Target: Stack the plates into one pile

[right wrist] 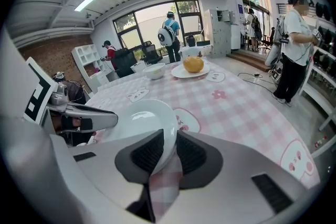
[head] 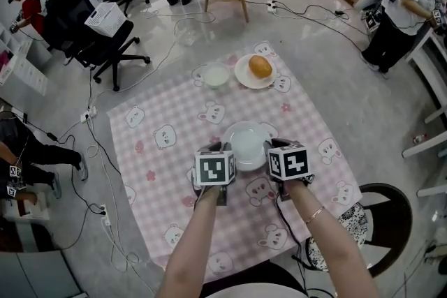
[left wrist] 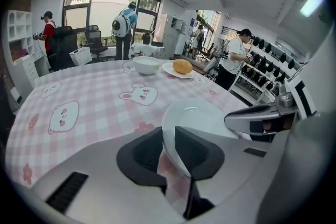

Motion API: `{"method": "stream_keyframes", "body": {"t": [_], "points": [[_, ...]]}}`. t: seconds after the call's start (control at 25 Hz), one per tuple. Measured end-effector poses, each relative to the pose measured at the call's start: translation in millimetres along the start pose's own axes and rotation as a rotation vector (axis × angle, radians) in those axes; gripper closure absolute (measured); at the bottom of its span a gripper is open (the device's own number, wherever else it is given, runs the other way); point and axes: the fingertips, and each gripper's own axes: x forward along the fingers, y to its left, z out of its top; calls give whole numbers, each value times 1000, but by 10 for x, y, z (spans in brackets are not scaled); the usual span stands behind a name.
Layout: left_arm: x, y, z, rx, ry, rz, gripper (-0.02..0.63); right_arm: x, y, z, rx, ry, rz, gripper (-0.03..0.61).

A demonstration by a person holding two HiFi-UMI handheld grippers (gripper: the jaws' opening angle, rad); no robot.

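Left gripper (left wrist: pixel 167 140) was pinching the rim of the white plate (left wrist: pixel 202 115), one pad on each face of the rim. Right gripper (right wrist: pixel 169 150) had the opposite rim the same way, pads closed on it. So we had one plate held two-handed, low over the pink checked cloth (head: pixel 167 129), roughly mid-table. We couldn't tell whether it touched the cloth or hung just above it.

Further out, at the far edge of the cloth, sat a small white bowl (head: pixel 215 75). Just beside it was a second plate (head: pixel 242 75) carrying a round orange-yellow item (head: pixel 260 66). Both were well apart from the held plate.

Status as we read it:
- **Done:** nothing stacked yet; one plate gripped, no pile anywhere.
- **Left:** bring the held plate and the far plate together.
- **Snag:** the far plate was loaded, so we judged our plate couldn't go on top of it cleanly. It would go underneath, or the item would come off first.
- **Open question:** we couldn't tell whether the bowl counted toward the pile.
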Motion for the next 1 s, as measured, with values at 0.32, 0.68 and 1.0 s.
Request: {"method": "stream_keyframes", "body": {"t": [0.32,0.68,1.0], "points": [[-78,35,85,6,-31,-21,495,-46,38,112,-29,-29,-51,492],[-227,40,214,20,-117,-10,498,-183,69,257,-20,-164,-43,469],[-514,9,436,51,-264,-20,544,-495,240,533,-36,-320,-2,506]]}}
